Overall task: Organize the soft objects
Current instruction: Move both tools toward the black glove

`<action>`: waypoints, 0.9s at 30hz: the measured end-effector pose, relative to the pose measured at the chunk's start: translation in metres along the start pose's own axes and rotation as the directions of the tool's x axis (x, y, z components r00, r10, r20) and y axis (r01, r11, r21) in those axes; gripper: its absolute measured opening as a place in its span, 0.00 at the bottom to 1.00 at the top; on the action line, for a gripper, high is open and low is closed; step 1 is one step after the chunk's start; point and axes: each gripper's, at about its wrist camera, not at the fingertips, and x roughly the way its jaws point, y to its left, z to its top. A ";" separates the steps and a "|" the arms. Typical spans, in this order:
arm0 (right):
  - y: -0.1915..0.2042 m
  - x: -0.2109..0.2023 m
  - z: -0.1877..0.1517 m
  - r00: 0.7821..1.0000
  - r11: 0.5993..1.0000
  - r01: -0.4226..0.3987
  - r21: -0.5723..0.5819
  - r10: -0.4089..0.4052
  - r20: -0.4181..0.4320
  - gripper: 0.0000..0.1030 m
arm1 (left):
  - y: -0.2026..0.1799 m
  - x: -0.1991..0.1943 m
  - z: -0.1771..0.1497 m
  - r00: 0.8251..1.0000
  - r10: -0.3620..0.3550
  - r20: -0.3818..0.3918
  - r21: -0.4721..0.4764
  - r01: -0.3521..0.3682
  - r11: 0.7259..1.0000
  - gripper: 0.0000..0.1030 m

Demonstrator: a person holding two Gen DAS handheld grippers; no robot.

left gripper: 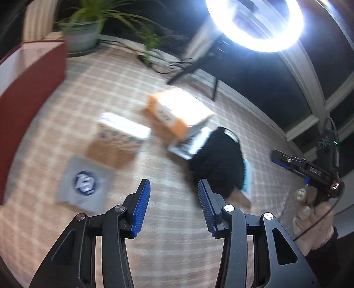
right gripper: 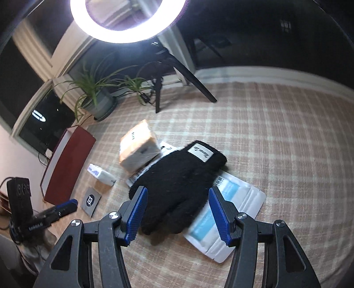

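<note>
A black knit glove (right gripper: 177,183) lies on the checked cloth, partly over a white pack of blue face masks (right gripper: 230,208). My right gripper (right gripper: 178,212) is open, its blue pads on either side of the glove's fingers, just above them. An orange-and-white tissue pack (right gripper: 138,150) and a small white tissue pack (right gripper: 100,175) lie beyond. My left gripper (left gripper: 174,206) is open and empty above the cloth, left of the glove (left gripper: 216,161). The orange pack (left gripper: 177,108) and the small pack (left gripper: 124,130) lie ahead of it.
A red box (right gripper: 66,164) stands at the left edge, also in the left wrist view (left gripper: 28,88). A grey square card (left gripper: 85,182) lies on the cloth. A potted plant (right gripper: 97,99), a ring light (right gripper: 128,20) and its tripod stand at the back.
</note>
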 end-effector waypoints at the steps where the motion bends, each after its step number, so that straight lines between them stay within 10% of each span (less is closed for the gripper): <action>1: -0.007 0.003 0.002 1.000 1.000 -0.012 0.019 0.012 -0.011 0.52 | -0.006 0.004 0.003 1.000 -0.004 -0.004 0.015 0.004 1.000 0.42; 10: -0.044 0.035 0.004 0.989 0.981 -0.118 0.156 0.130 -0.067 0.52 | -0.061 0.061 0.033 0.995 -0.059 -0.078 0.178 0.072 0.981 0.43; 27: -0.059 0.076 0.001 0.967 0.951 -0.183 0.248 0.220 -0.130 0.51 | -0.083 0.139 0.054 0.972 0.065 -0.224 0.402 0.032 0.915 0.51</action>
